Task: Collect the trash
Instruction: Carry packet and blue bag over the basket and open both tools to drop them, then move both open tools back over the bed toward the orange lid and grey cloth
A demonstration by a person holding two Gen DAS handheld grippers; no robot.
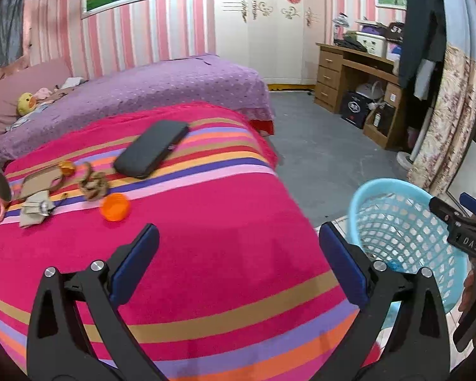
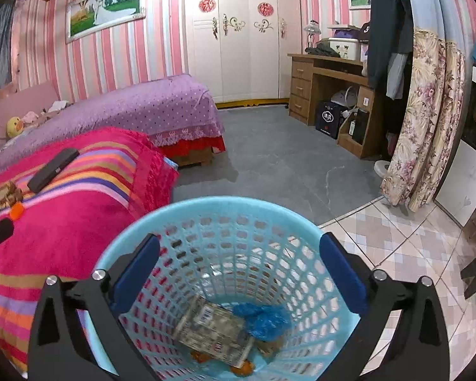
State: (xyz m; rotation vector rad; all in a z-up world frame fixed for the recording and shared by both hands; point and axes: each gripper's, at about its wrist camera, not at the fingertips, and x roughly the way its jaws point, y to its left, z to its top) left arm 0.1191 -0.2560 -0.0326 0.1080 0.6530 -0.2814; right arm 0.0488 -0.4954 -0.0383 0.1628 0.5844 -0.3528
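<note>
The right gripper (image 2: 238, 273) is held wide open and empty over the blue basket (image 2: 161, 222), in which a printed wrapper (image 2: 212, 330) and a crumpled blue bag (image 2: 263, 317) are already lying. The left gripper (image 1: 238, 266) is likewise spread wide with nothing between its fingers, poised above the striped blanket (image 1: 225, 222). The remaining trash (an orange cap (image 1: 115, 207), brown scraps (image 1: 93, 182) and folded paper (image 1: 35, 209)) is seen ahead and to the left of the left gripper, which is judged the nearer one; the cap lies closest. A black case (image 1: 152, 148) lies farther back.
</note>
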